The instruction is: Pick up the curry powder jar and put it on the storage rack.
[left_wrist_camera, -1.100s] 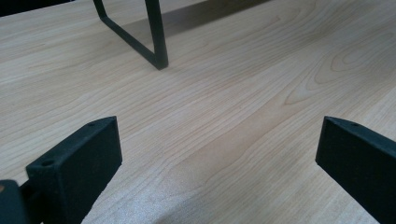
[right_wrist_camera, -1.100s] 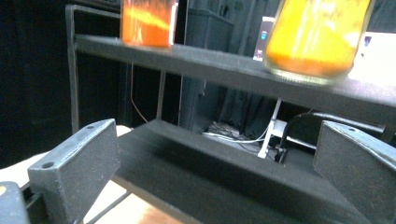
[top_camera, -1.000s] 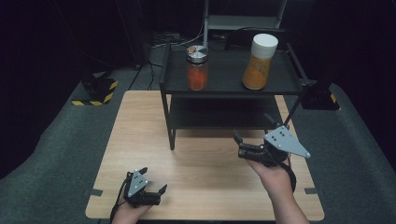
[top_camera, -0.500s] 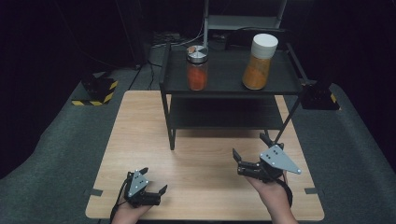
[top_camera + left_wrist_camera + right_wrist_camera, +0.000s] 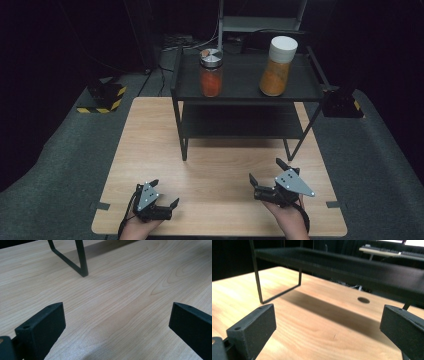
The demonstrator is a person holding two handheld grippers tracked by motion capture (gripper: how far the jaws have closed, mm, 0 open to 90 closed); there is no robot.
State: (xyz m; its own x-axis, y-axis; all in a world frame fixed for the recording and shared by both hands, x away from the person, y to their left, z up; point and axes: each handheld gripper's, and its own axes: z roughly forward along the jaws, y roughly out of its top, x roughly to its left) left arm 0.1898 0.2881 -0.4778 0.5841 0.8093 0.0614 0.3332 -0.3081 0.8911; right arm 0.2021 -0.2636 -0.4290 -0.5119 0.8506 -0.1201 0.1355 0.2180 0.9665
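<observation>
On the top of a black two-tier shelf [image 5: 300, 94] stand two jars: a glass one with red contents and a metal lid [image 5: 211, 72], and a taller one with orange contents and a white lid [image 5: 278, 66]. My left gripper [image 5: 165, 193] rests open near the wooden table's [image 5: 150, 135] front left edge, jaws wide over bare wood [image 5: 117, 315]. My right gripper [image 5: 266, 173] is open at the front right, low over the table, facing the shelf [image 5: 352, 265]. Nothing is between either pair of jaws.
The shelf's lower tier [image 5: 240, 122] is bare. A shelf leg [image 5: 81, 258] stands ahead of the left gripper. A round hole [image 5: 363, 300] shows in the tabletop under the shelf. Black boxes with yellow stripes [image 5: 105, 95] sit on the grey floor at the left and right [image 5: 340, 102].
My right gripper has drawn back from the shelf toward the table's front edge and come lower. The left gripper has stayed where it was.
</observation>
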